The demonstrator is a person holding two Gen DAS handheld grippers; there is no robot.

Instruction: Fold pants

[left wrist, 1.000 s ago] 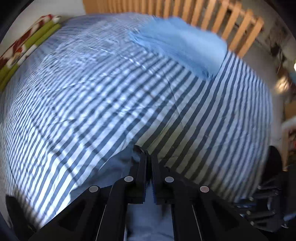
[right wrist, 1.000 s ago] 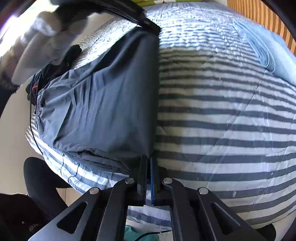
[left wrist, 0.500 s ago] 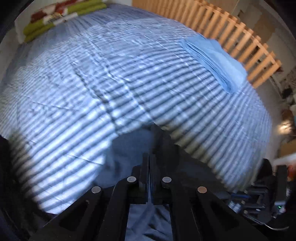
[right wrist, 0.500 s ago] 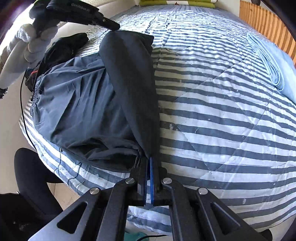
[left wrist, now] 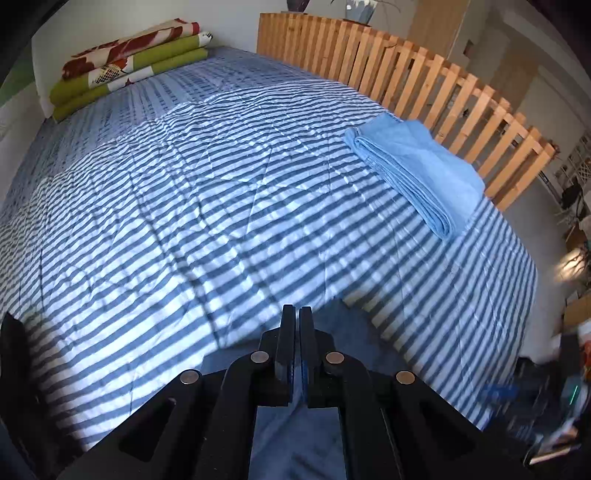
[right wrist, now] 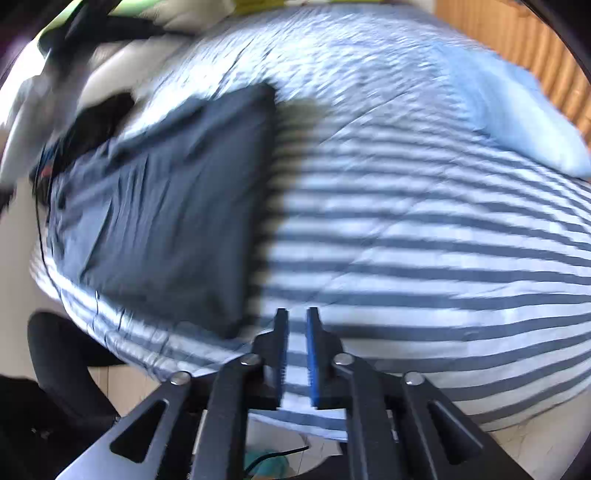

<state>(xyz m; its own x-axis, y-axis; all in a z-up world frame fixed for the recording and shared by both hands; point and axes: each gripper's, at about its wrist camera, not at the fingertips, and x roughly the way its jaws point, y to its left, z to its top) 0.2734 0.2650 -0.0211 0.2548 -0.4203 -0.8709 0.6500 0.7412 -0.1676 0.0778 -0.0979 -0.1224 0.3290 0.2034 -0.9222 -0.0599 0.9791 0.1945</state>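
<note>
The dark grey-blue pants (right wrist: 166,206) lie folded flat on the striped bed cover (right wrist: 424,258), near its left edge. My right gripper (right wrist: 295,317) is open just right of their near corner, with only stripes showing between the fingers. In the left wrist view my left gripper (left wrist: 296,314) is shut above the bed, and no cloth shows at its tips. Pants fabric (left wrist: 354,332) lies below and right of it. The right wrist view is blurred; the left gripper (right wrist: 110,26) shows there at top left, held by a white-gloved hand (right wrist: 22,110), apart from the pants.
A folded light-blue blanket (left wrist: 417,173) lies by the wooden slatted rail (left wrist: 443,85) on the far right. Folded green and patterned bedding (left wrist: 125,62) sits at the head. Dark clothes (right wrist: 92,122) lie beyond the pants. A black chair (right wrist: 62,362) stands by the bed's left edge.
My right gripper has opened and let go of the pants, which now lie flat. The left gripper has lifted away from the pants' far end, and cloth no longer sticks out between its tips.
</note>
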